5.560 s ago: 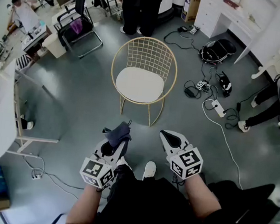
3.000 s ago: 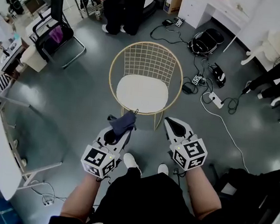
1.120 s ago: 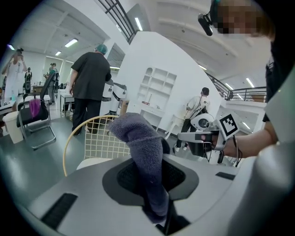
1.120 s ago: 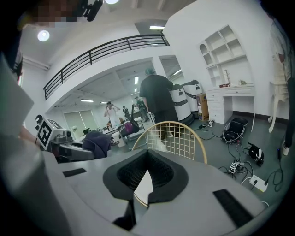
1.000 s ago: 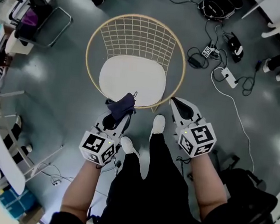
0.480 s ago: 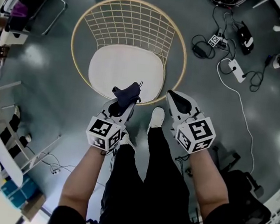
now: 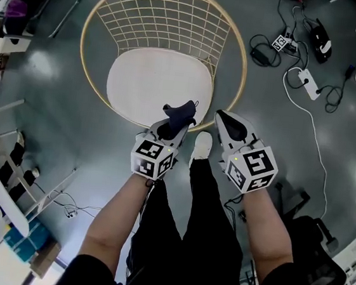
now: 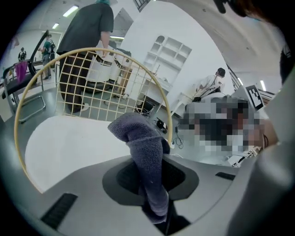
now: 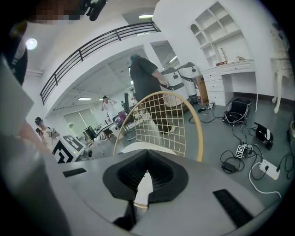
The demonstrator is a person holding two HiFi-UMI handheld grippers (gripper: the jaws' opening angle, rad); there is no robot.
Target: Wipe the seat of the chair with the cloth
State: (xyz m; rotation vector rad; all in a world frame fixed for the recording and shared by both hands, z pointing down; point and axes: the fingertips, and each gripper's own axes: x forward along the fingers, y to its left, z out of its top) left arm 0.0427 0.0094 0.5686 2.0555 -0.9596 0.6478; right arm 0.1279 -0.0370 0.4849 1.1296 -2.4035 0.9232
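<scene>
- The left gripper [image 7: 171,126] is clamped on a dark cloth [image 7: 180,113]; its own view shows the cloth pinched deep between the jaws, with the free end standing up and folded over at the top.
- The right gripper [image 7: 223,116] has its jaws closed with nothing between them (through the notch behind the tips I see only the pale seat beyond).
- From where the person stands, the chair [image 7: 155,16] is dead ahead at 12 o'clock, and its white seat [image 7: 153,81] has nothing lying on it.
- Looking down, the cloth hangs at about the seat's 5 o'clock edge, right at the front rim. I can't tell whether it touches the seat; from the left gripper view it looks held above it.
- The right gripper sits just outside the rim, at roughly 4 o'clock of the seat, with a white shoe [image 7: 202,145] between the two grippers.
- Cables [image 7: 318,148] trail on the floor at 2 o'clock, well apart from the chair.
- By my reckoning the cloth is in hand and brought up to the chair, but no wiping shows yet: the whole seat is left to do, starting with lowering the cloth onto it.
</scene>
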